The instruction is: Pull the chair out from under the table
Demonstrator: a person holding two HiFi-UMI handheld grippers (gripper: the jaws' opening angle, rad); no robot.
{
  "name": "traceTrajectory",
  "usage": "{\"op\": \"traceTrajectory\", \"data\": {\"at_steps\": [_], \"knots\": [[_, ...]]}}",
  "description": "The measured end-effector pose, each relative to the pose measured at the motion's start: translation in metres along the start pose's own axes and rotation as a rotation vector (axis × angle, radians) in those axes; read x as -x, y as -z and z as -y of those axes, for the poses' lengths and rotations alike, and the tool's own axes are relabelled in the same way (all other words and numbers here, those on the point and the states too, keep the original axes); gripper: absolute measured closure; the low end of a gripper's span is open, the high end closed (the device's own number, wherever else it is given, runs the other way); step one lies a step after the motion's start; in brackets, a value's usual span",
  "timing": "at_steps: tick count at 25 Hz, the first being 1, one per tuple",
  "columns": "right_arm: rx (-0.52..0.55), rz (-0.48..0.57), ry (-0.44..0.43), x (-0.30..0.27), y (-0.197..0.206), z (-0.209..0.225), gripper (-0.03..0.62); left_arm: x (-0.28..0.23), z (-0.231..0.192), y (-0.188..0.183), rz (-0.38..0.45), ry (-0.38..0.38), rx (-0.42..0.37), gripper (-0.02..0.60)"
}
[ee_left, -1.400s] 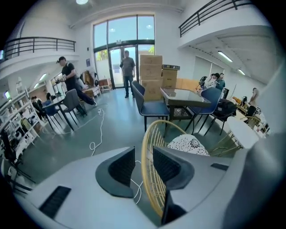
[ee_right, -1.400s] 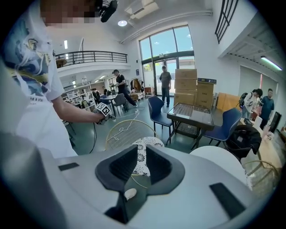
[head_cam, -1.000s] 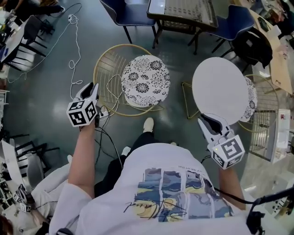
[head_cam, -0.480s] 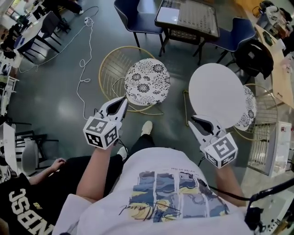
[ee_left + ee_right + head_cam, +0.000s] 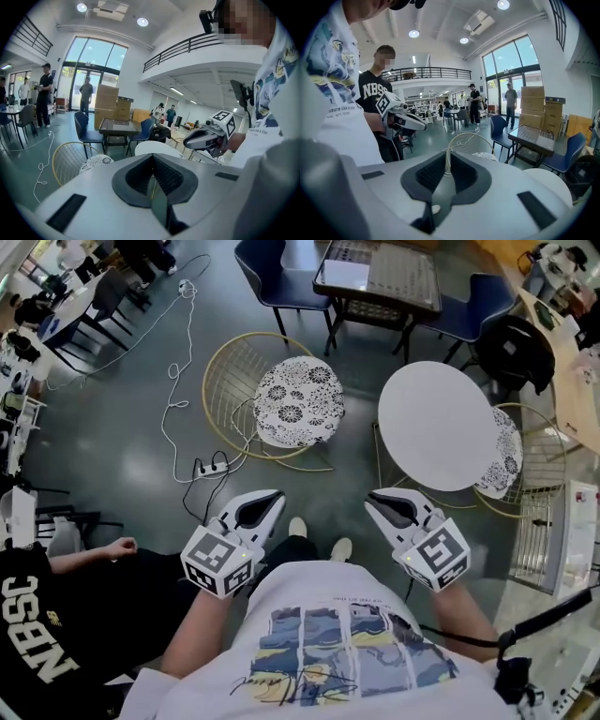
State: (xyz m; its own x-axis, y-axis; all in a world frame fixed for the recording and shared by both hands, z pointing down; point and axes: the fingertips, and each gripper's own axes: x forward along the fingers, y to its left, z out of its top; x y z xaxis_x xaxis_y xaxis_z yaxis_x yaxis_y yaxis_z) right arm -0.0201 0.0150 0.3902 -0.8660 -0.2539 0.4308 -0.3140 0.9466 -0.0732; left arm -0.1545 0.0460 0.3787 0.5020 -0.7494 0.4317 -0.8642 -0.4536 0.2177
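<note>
The gold wire chair (image 5: 298,401) with a flower-print cushion stands on the floor, left of the round white table (image 5: 439,424) and wholly clear of it. Both grippers hang in the air close to my body, well short of the chair. My left gripper (image 5: 277,494) is shut and holds nothing; its pads meet at the tips (image 5: 151,157). My right gripper (image 5: 371,501) holds nothing, and a thin gap shows between its pads (image 5: 447,157). The left gripper view shows the chair (image 5: 79,161) and the table (image 5: 154,148) ahead. The right gripper view shows the chair (image 5: 469,140) too.
A second flower-cushioned chair (image 5: 507,457) sits tucked under the table's right side. A power strip with cable (image 5: 212,467) lies on the floor near the chair. Blue chairs (image 5: 270,266) and a dark table (image 5: 380,276) stand beyond. A seated person (image 5: 56,615) is at lower left.
My left gripper has left the chair's wire rim, swung right toward my body, and its jaws have closed. The right gripper has drawn back from the table edge. The chair has stayed put.
</note>
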Motion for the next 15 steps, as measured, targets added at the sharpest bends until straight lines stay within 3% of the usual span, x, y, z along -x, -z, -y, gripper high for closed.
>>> {"op": "traceTrajectory", "data": {"at_steps": [9,15], "knots": [[0.026,-0.005,-0.006,-0.007,-0.018,-0.032,0.562,0.023,0.034,0.002,-0.002,0.104,-0.048,0.572],[0.062,-0.011,-0.069,-0.041,-0.045,-0.057,0.566,0.049,0.017,0.000,0.028,0.071,-0.034,0.572]]}}
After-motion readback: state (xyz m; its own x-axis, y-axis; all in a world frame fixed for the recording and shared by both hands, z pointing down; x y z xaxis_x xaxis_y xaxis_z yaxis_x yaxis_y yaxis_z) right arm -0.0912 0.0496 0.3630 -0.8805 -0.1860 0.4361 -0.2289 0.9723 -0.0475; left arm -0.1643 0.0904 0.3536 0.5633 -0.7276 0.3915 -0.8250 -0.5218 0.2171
